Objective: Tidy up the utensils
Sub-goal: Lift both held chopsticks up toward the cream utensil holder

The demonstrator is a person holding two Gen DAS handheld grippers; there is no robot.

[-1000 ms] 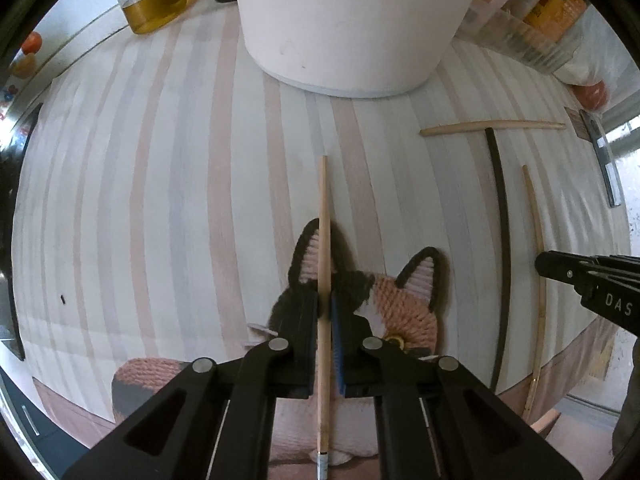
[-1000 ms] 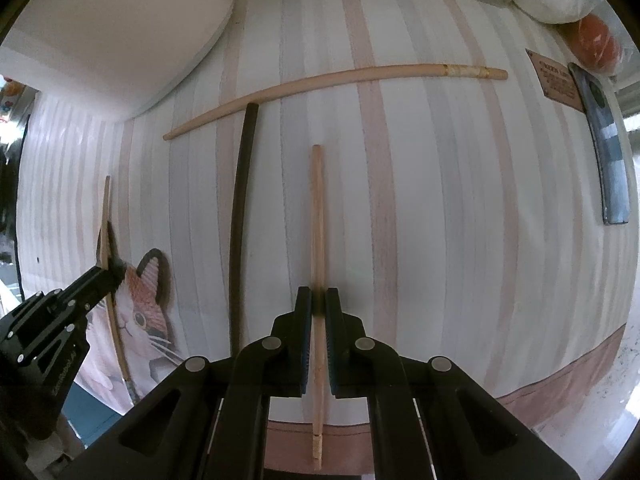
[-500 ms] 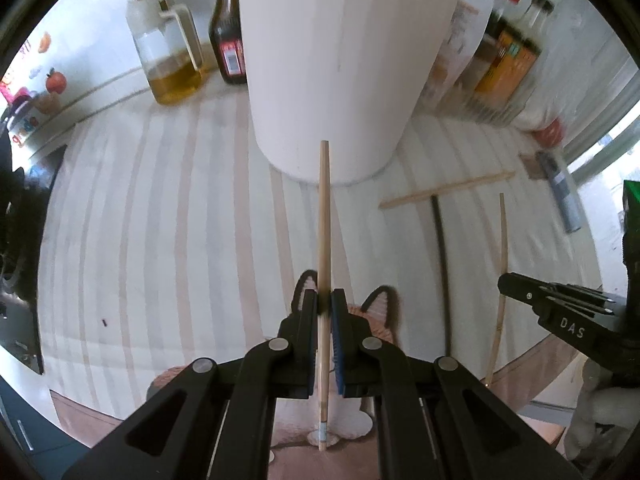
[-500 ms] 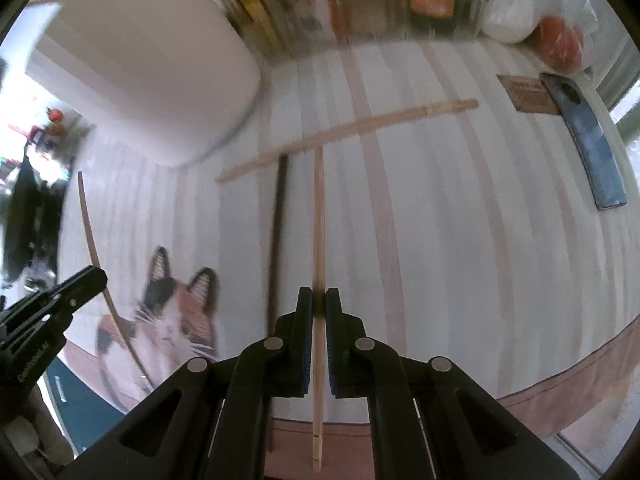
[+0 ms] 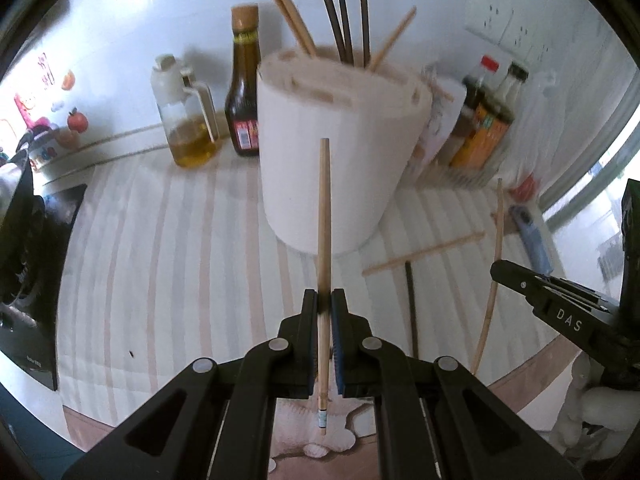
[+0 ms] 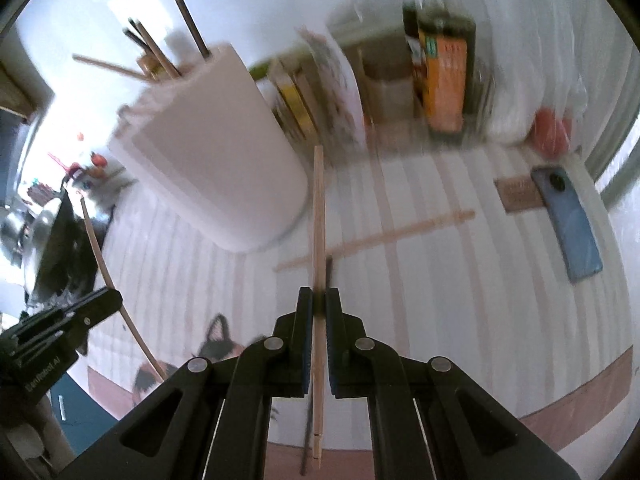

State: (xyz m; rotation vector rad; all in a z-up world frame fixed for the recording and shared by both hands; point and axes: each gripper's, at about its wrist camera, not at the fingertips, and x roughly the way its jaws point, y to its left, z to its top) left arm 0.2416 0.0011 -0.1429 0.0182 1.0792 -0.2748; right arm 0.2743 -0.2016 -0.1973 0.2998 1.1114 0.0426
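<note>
My left gripper is shut on a wooden chopstick and holds it in the air, tip toward the white utensil holder, which has several chopsticks standing in it. My right gripper is shut on another wooden chopstick, lifted off the striped mat, right of the holder. A wooden chopstick and a black chopstick lie on the mat. The right gripper shows at the right edge of the left wrist view, and the left gripper at the left edge of the right wrist view.
An oil jug and a dark sauce bottle stand left of the holder; more bottles stand to its right. A blue phone lies at the right. A black stove is at the left.
Both grippers have lifted their chopsticks off the mat and risen. The holder's top with its standing chopsticks has come into view.
</note>
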